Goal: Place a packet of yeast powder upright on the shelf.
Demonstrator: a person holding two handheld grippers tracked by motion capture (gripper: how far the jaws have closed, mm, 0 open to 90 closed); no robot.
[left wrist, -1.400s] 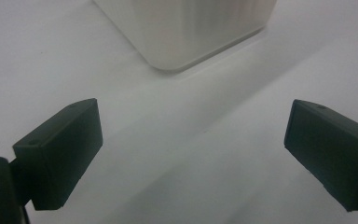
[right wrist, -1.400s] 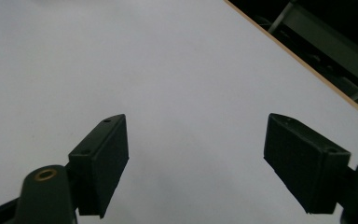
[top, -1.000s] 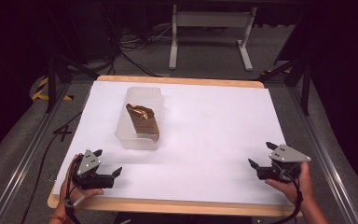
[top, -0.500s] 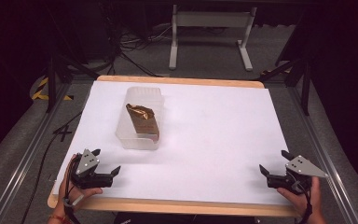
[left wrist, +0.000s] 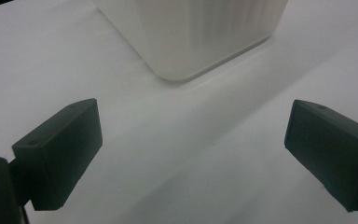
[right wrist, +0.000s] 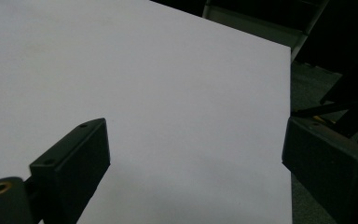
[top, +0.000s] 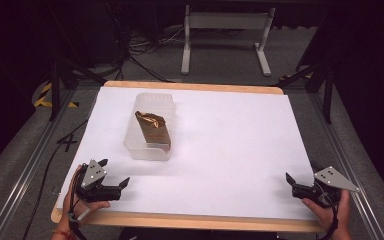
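Clear ribbed plastic tub (top: 150,131), rectangular with rounded corners, open top. Stands upright on the white counter (top: 230,145), left of centre, long axis running near to far. In the left gripper view its near corner (left wrist: 191,37) sits flat on the surface. Inside: a crumpled brown-gold packet (top: 153,128), lying along the tub's length, twisted end toward the far side.

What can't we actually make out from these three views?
- Brown packet in the clear plastic tub, high view: too small to read or identify; its lower end is blurred behind the tub wall.
- Tub, left gripper view: cut off by the top edge, so its contents are out of frame.
- Right hand, high view: cut off by the bottom edge.
- Left gripper and right gripper: both open, nothing between the jaws.
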